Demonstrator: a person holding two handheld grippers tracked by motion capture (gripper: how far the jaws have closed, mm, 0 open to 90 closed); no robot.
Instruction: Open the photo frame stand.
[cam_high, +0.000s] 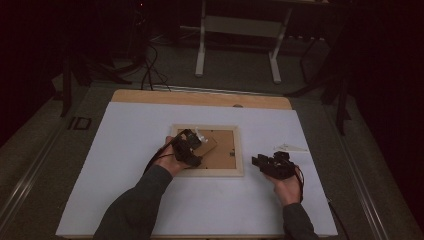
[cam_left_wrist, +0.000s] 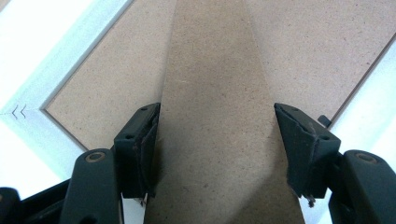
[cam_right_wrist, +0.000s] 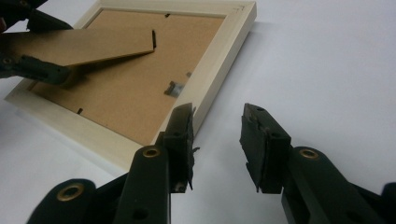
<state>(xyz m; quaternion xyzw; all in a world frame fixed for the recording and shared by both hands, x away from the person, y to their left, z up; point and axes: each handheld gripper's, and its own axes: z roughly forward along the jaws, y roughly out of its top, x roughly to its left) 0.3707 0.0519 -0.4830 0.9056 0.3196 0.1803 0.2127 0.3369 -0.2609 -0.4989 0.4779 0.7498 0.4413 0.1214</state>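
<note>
The left hand-held gripper (cam_left_wrist: 217, 140), spread astride the fold-out stand (cam_left_wrist: 219, 116) of the face-down picture frame (cam_high: 207, 150) mid-bench, should next pinch it, while the right hand-held gripper (cam_right_wrist: 217, 140) waits spread beside the frame.

High view: fixed overhead, facing forward and down, far off; whole table (cam_high: 125, 200) in frame, floor beyond at top.
Left gripper view: rides the left gripper (cam_left_wrist: 217, 140), pointing steeply down, very near the picture frame (cam_left_wrist: 56, 77) back.
Right gripper view: rides the right gripper (cam_right_wrist: 217, 140), low, near-level, close.
Shared by all 3: the picture frame.
</note>
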